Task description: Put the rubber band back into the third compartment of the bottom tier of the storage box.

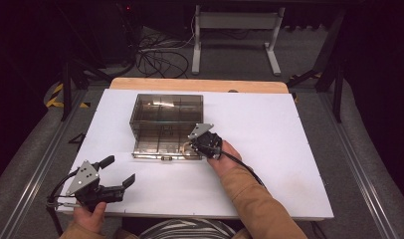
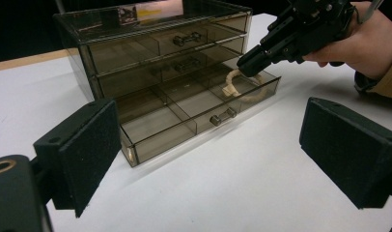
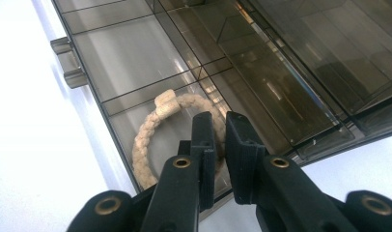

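Observation:
A smoked clear drawer box (image 1: 166,105) stands on the white board, its bottom drawer (image 1: 155,145) pulled out toward me. A beige braided bracelet (image 3: 146,140) sits in the drawer's front right compartment, also seen as a bracelet (image 2: 242,94) tilted up under the black jaws. My right gripper (image 3: 222,122) reaches down into that compartment, and its jaws are nearly together on the bracelet's cord. In the high view the right gripper (image 1: 191,144) sits at the drawer's right corner. My left gripper (image 1: 120,170) rests near the board's front left, open and empty, pointing at the box (image 2: 150,43).
The two upper drawers (image 2: 184,38) are closed, each with a small handle. The open drawer's handle (image 2: 222,116) faces the front. The white board (image 1: 284,149) lies on a wooden tabletop (image 1: 200,83). Cables and a table frame sit on the floor beyond.

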`<state>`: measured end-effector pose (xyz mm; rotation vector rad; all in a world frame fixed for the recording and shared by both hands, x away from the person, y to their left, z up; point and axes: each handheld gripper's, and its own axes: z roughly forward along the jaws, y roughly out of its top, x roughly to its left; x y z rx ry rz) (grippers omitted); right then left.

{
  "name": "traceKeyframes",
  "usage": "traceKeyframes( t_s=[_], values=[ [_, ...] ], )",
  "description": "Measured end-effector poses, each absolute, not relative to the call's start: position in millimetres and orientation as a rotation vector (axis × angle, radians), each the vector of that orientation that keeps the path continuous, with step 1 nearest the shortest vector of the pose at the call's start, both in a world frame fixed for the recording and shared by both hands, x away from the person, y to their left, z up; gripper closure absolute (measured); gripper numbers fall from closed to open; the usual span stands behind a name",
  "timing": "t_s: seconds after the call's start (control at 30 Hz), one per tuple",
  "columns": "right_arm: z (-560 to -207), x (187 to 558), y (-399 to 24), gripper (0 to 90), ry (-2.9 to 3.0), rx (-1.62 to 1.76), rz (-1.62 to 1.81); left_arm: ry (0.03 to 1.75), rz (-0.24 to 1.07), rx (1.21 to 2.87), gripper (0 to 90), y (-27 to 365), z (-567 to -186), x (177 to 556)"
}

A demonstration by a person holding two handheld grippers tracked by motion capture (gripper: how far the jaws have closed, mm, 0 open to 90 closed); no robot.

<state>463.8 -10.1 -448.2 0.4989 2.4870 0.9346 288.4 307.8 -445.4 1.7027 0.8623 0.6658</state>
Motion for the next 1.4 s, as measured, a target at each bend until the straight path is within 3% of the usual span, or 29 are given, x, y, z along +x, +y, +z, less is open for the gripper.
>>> traceKeyframes(
  t_s=[0.3,0.67,1.4],
  values=[
    [-445,463,-12,70.6,2.481,0.509,0.964,0.863,0.664,1.705,8.2,308,-445,288],
    [-417,450,-22,41.5,2.454,0.489,1.133,0.863,0.666,1.703,8.2,308,-445,289],
    [-396,435,-29,19.3,2.408,0.440,1.272,0.861,0.668,1.699,8.2,309,-445,288]
  ],
)
